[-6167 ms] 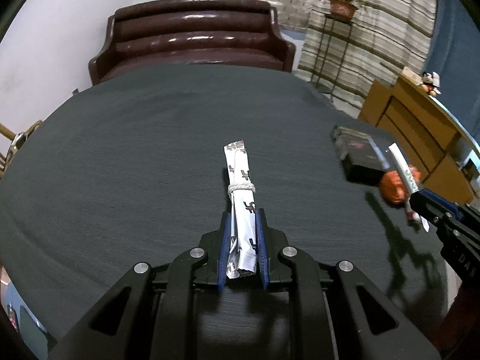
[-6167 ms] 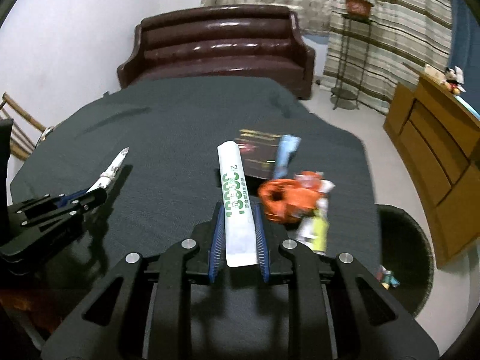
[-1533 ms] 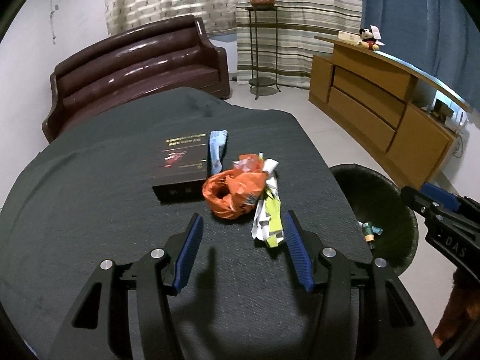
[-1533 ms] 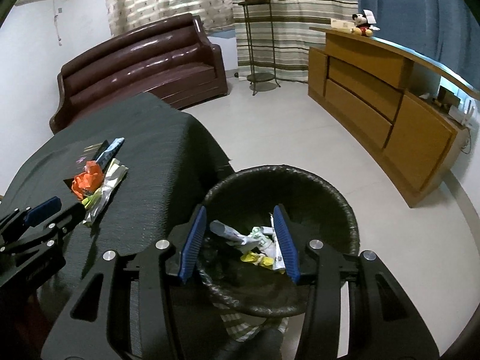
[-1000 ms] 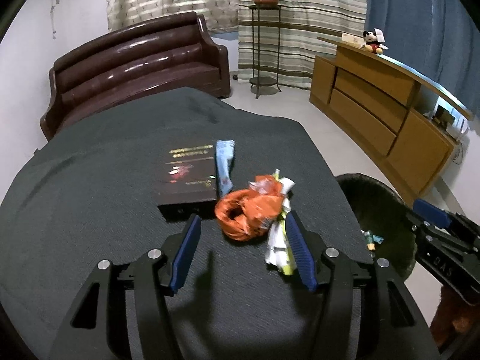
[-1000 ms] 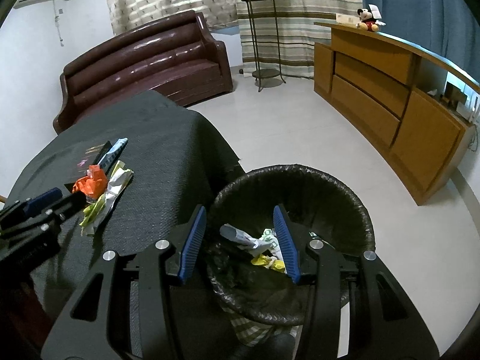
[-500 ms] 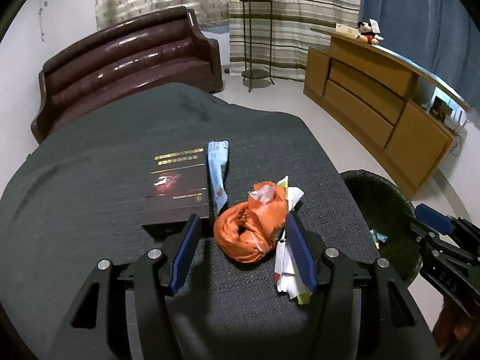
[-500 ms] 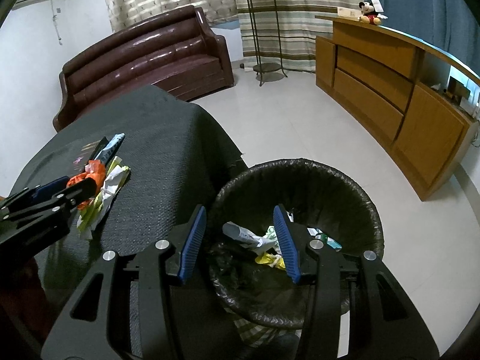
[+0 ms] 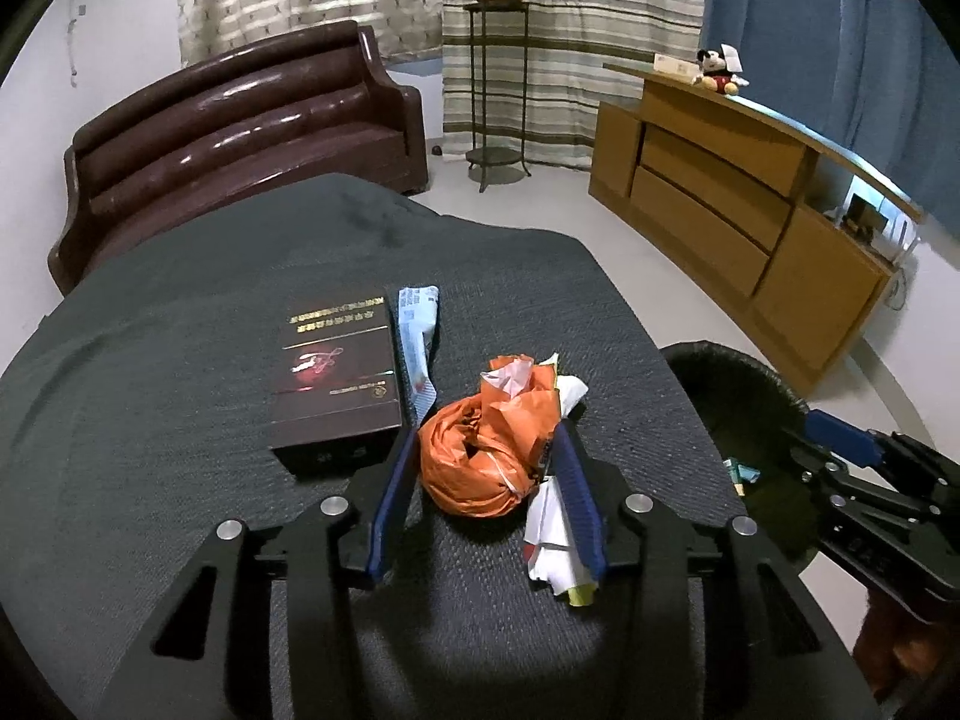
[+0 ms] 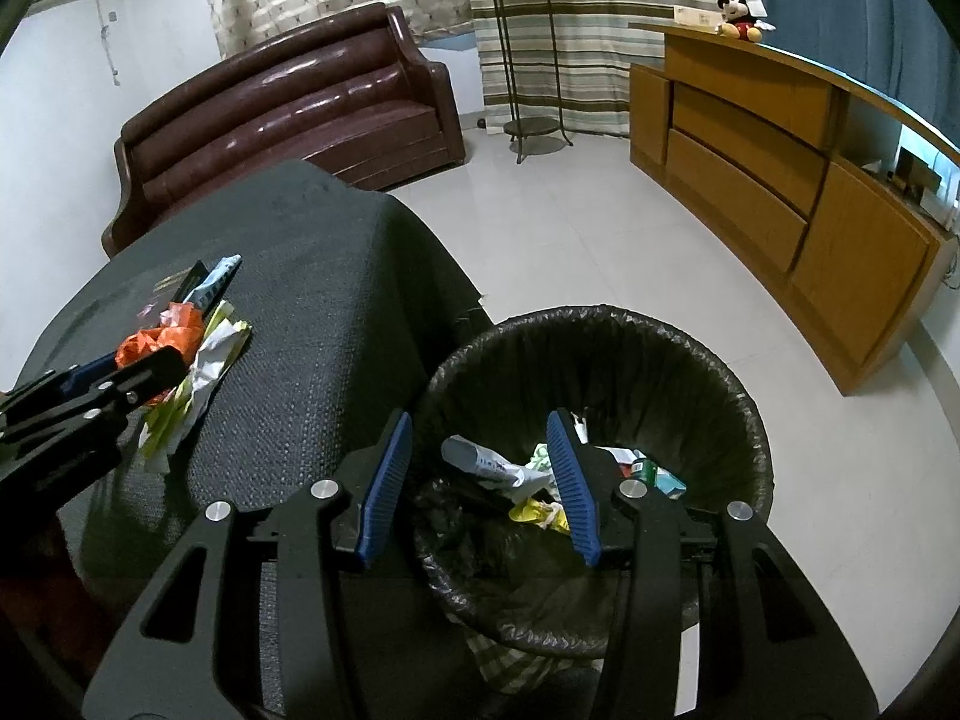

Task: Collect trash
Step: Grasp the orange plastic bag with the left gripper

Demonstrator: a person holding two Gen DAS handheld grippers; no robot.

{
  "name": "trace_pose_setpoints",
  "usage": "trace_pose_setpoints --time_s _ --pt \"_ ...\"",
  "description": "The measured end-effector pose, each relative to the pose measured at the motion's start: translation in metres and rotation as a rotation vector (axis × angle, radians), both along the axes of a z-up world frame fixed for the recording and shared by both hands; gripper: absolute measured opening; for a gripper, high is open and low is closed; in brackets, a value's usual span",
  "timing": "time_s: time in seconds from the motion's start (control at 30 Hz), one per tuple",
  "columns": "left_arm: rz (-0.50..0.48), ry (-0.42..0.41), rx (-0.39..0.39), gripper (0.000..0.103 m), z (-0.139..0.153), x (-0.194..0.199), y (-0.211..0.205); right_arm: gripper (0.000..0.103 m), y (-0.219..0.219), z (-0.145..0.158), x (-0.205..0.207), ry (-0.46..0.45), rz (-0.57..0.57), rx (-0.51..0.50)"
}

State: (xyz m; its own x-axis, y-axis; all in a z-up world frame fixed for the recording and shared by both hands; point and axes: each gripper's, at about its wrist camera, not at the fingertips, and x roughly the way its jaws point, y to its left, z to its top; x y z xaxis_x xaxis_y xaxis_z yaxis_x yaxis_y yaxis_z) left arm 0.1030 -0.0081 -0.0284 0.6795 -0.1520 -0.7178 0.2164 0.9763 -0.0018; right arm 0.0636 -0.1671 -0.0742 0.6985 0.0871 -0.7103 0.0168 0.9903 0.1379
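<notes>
A crumpled orange plastic bag (image 9: 480,462) lies on the dark table (image 9: 180,312), with white and yellow wrappers (image 9: 558,546) against its right side. My left gripper (image 9: 486,432) straddles the bag. Its jaws are closing, the blue pads (image 9: 393,498) nearly at the bag's sides. The right wrist view shows the same left gripper (image 10: 144,372) at that pile. My right gripper (image 10: 478,420) hangs open and empty over the black-lined trash bin (image 10: 600,318), which holds several discarded wrappers (image 10: 498,468). The right gripper (image 9: 840,432) also shows at the left view's right edge.
A dark flat box (image 9: 336,372) and a blue wrapper (image 9: 417,330) lie just beyond the bag. The bin (image 9: 732,378) stands on the floor by the table's right edge. A brown sofa (image 9: 240,120), a plant stand (image 9: 498,90) and a wooden cabinet (image 9: 750,210) line the room.
My left gripper has come forward until the orange bag sits between its pads, and the jaws have narrowed. The right gripper has stayed over the bin.
</notes>
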Motion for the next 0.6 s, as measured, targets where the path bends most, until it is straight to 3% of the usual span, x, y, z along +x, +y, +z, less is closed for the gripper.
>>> trace_pose_setpoints --time_s 0.27,0.6 --pt "0.047 -0.01 -0.023 0.046 0.009 -0.015 0.025 0.046 0.01 0.006 -0.004 -0.015 0.019 -0.007" --pt "0.154 -0.009 -0.029 0.046 0.01 -0.026 0.075 0.046 0.053 0.019 -0.007 -0.034 0.086 -0.021"
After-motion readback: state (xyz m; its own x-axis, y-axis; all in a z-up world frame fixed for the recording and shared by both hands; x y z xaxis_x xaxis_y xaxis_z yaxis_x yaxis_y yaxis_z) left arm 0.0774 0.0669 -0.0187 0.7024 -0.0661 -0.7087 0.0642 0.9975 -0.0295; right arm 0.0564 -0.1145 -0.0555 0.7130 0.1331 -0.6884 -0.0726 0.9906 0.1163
